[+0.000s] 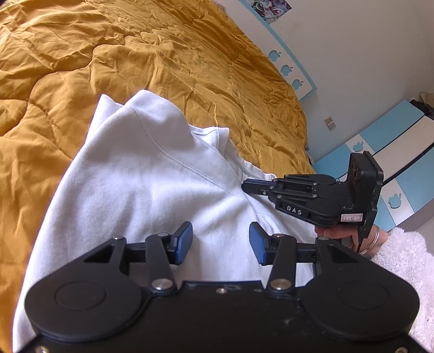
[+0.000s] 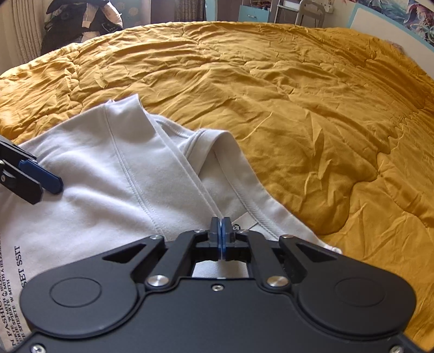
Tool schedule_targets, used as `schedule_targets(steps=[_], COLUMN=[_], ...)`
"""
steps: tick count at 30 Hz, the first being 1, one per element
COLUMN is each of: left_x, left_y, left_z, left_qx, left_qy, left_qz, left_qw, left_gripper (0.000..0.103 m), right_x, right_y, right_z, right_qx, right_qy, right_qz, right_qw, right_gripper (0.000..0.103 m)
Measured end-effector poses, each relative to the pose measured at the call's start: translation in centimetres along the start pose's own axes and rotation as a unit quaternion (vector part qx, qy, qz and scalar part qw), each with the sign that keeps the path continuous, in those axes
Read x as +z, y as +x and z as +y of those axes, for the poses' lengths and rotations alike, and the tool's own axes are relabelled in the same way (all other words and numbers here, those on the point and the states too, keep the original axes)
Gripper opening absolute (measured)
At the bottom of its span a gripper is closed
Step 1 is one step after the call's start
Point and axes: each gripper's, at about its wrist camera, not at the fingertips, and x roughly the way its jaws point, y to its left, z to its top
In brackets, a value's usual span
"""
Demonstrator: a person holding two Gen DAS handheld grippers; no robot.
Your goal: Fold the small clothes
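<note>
A white T-shirt (image 1: 141,176) lies rumpled on a mustard quilt, one side folded over its middle. In the right wrist view the T-shirt (image 2: 108,168) shows its neckline, a neck label (image 2: 244,221) and black print at the lower left. My right gripper (image 2: 221,233) is shut, with a thin folded edge of the shirt pinched between its blue pads, just beside the label. From the left wrist view the right gripper (image 1: 248,186) pokes in from the right, tip on the cloth. My left gripper (image 1: 221,241) hovers open over the shirt's body, nothing between its pads.
The mustard quilt (image 2: 298,108) covers the whole bed. A hand (image 1: 341,233) in a fluffy white sleeve holds the right gripper. Blue-and-white furniture (image 1: 401,152) and a headboard (image 1: 293,70) stand beyond the bed. A dark heap (image 2: 81,21) sits at the far corner.
</note>
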Motion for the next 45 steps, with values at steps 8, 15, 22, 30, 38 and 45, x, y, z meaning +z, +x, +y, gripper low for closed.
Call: schedule_targets(steps=[8,15,22,30,38,45], left_x=[4.4,6.8,7.5,6.3,0.4,-5.6], left_y=[0.7,3.0,3.1,-5.6,-14.1,-14.1], left_z=[-0.3,2.2,3.3,-1.2,-0.6,0.9], left_qx=[0.026,0.1,0.108,0.105,0.068,0.061], left_qy=[0.017,0.015,-0.01,0.072,0.029,-0.006], left_qz=[-0.045,-0.027,-0.033,-0.064,-0.058,-0.011], left_qw=[0.9985,0.9946,0.9936,0.9898,0.9955,0.998], left_gripper=[0.048,0.049,0.05,0.05,0.051,0.051], right_x=[-3.1,-11.3,-16.1,-11.7,-9.2,-9.8], right_y=[-7.1,-12.0,-11.0,-15.4,-17.5,-13.6], right_z=[-0.5,-3.5,-6.8,1.0,17.7,22.0], right_qx=[-0.055,-0.152,-0.21,-0.231,-0.188,-0.22], right_qy=[0.095,0.173,0.255,0.199,0.138,0.167], right_qz=[-0.107,-0.074,-0.022,-0.06,-0.116,-0.077], right_qw=[0.988,0.97,0.944,0.951,0.965,0.958], right_gripper=[0.012,0.012,0.008,0.038,0.049,0.049])
